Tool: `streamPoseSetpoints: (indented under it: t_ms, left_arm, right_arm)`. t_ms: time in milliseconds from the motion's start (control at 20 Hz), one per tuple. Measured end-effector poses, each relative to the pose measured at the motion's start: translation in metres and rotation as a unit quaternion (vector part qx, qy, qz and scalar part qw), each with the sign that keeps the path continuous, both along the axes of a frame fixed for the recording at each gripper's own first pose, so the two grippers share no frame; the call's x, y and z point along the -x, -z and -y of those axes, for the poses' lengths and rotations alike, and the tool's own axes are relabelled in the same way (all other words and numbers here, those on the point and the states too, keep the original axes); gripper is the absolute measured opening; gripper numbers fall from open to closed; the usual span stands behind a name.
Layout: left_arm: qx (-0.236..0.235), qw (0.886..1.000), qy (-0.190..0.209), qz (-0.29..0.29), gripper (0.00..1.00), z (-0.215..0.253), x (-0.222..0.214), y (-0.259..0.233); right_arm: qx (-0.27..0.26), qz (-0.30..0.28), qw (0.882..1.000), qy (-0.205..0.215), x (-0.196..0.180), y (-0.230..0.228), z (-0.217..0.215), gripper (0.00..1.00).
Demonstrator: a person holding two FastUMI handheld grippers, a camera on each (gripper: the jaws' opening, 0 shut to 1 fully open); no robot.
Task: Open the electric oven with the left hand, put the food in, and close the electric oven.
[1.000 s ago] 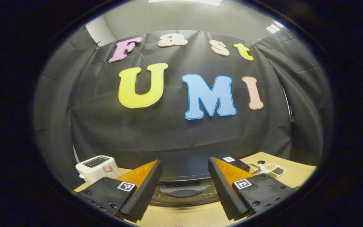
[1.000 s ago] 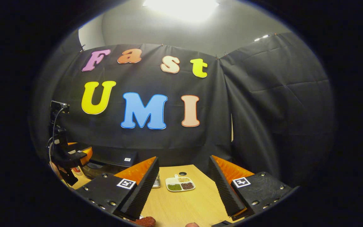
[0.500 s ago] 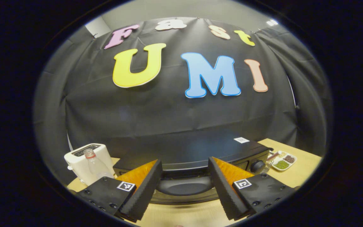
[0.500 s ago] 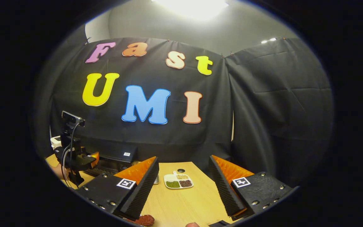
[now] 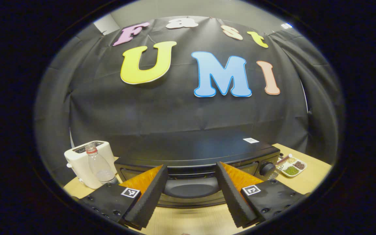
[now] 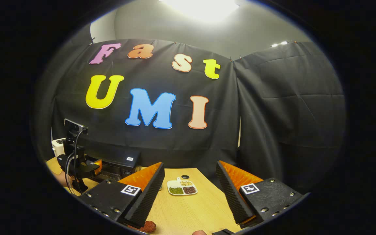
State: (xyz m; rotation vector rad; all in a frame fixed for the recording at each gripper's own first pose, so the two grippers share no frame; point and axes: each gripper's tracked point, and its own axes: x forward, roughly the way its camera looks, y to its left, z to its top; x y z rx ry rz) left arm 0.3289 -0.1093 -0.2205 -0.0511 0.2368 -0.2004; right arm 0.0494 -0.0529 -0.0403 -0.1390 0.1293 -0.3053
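Note:
The black electric oven [image 5: 194,153] stands on the wooden table, door closed, with its curved door handle [image 5: 191,187] just beyond and between my left gripper's open fingers. My left gripper [image 5: 191,213] holds nothing and hovers close in front of the handle. The oven [image 6: 117,163] sits at the far left in the right gripper view, with the left gripper [image 6: 93,166] in front of it. My right gripper [image 6: 189,212] is open over the table. A reddish-brown piece of food [image 6: 145,226] lies at the bottom edge by its left finger.
A white toaster [image 5: 83,161] and a clear plastic bottle [image 5: 98,164] stand left of the oven. A white divided dish of beans [image 5: 291,164] lies right of it, also [image 6: 182,188] ahead of the right gripper. A knob [image 5: 267,168] is on the oven's right front.
My left gripper has dropped and come closer to the oven, so its front and handle now show between the fingers. The right gripper has barely shifted.

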Motion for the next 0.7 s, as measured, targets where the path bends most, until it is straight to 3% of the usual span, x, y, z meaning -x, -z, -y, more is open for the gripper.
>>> streamPoseSetpoints:
  t_ms: [700]
  left_arm:
    - [-0.017, 0.999, -0.006, -0.030, 0.98, -0.004, 0.064, 0.016]
  right_arm:
    - [-0.016, -0.003, 1.000, -0.025, 0.012, 0.005, 0.008, 0.96]
